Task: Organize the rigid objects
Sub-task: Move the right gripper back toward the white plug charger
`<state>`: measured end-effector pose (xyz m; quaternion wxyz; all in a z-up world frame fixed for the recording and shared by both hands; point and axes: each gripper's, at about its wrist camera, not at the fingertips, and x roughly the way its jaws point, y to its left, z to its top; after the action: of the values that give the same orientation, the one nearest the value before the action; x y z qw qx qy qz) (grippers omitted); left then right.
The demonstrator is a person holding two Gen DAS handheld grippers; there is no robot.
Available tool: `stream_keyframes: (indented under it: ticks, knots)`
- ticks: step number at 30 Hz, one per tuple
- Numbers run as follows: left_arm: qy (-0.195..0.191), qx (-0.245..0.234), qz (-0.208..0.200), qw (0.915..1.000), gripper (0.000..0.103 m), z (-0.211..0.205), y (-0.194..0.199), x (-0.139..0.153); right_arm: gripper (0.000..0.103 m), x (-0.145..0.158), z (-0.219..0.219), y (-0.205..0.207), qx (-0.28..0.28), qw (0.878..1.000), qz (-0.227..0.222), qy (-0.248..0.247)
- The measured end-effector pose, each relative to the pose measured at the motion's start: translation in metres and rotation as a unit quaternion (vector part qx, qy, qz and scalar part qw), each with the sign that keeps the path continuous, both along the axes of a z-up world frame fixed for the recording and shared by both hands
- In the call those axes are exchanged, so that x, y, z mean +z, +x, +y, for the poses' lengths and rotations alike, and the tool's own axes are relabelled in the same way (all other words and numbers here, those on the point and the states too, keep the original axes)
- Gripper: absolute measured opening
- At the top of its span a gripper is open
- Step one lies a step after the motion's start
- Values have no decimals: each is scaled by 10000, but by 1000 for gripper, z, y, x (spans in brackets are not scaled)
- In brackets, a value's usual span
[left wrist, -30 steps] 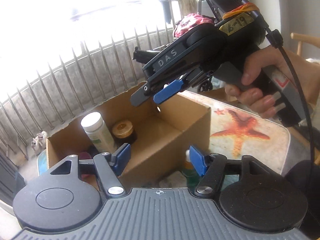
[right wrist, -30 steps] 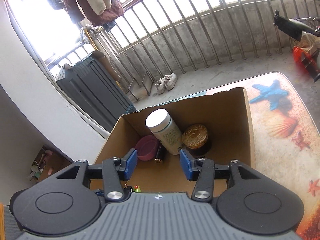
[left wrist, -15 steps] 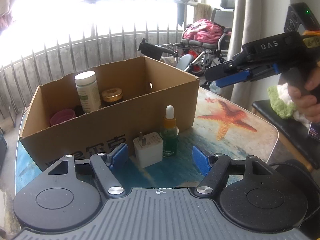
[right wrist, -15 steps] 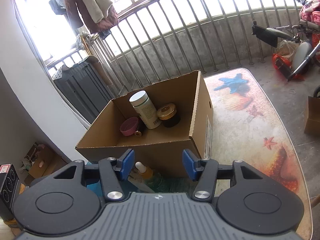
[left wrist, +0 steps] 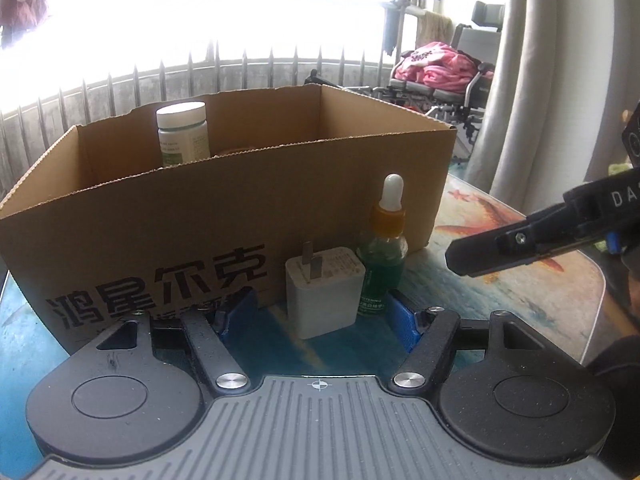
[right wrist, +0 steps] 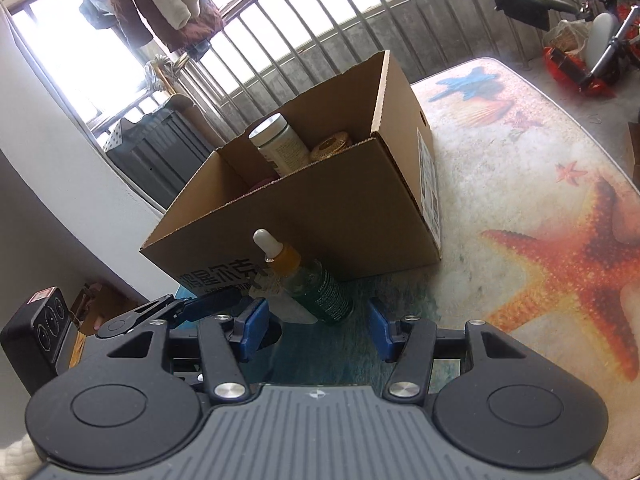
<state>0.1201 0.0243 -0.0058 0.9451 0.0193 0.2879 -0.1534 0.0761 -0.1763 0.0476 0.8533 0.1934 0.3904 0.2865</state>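
Observation:
An open cardboard box [left wrist: 224, 216] [right wrist: 352, 216] stands on the table. A white pill bottle [left wrist: 182, 134] [right wrist: 280, 145] and a gold-lidded jar [right wrist: 330, 146] are inside it. A white plug adapter [left wrist: 323, 297] and a green dropper bottle [left wrist: 382, 256] [right wrist: 316, 280] stand in front of the box. My left gripper [left wrist: 320, 318] is open and empty, low, with the adapter between its fingers. My right gripper [right wrist: 316, 326] is open and empty, just before the dropper bottle; it also shows in the left wrist view [left wrist: 532, 240].
The table has a starfish-print cloth [right wrist: 560, 264]. A metal railing [right wrist: 320, 40] runs behind the box. A wheelchair with pink clothes [left wrist: 440, 68] and a curtain [left wrist: 560, 80] are at the right. A grey cabinet [right wrist: 160, 144] stands left of the box.
Both grippers have come down from above the box to table level in front of it. The adapter and dropper bottle now sit close before the fingers. The right gripper moved off to the right.

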Motion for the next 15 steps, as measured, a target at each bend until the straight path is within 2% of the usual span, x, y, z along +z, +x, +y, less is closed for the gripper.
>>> stream_keyframes:
  ticks: [7, 9, 11, 15]
  knots:
    - [-460, 17, 54, 9989, 66, 10, 11, -11, 56, -21, 2, -2, -44, 9998, 193, 33]
    - [-465, -60, 95, 9989, 53, 10, 13, -13, 56, -22, 3, -1, -23, 9997, 224, 16]
    - [-470, -105, 94, 9988, 47, 10, 12, -15, 56, -24, 5, -1, 1, 9997, 235, 5]
    - [-374, -172, 47, 9991, 46, 9, 9, -15, 56, -24, 10, -4, 87, 9996, 258, 42]
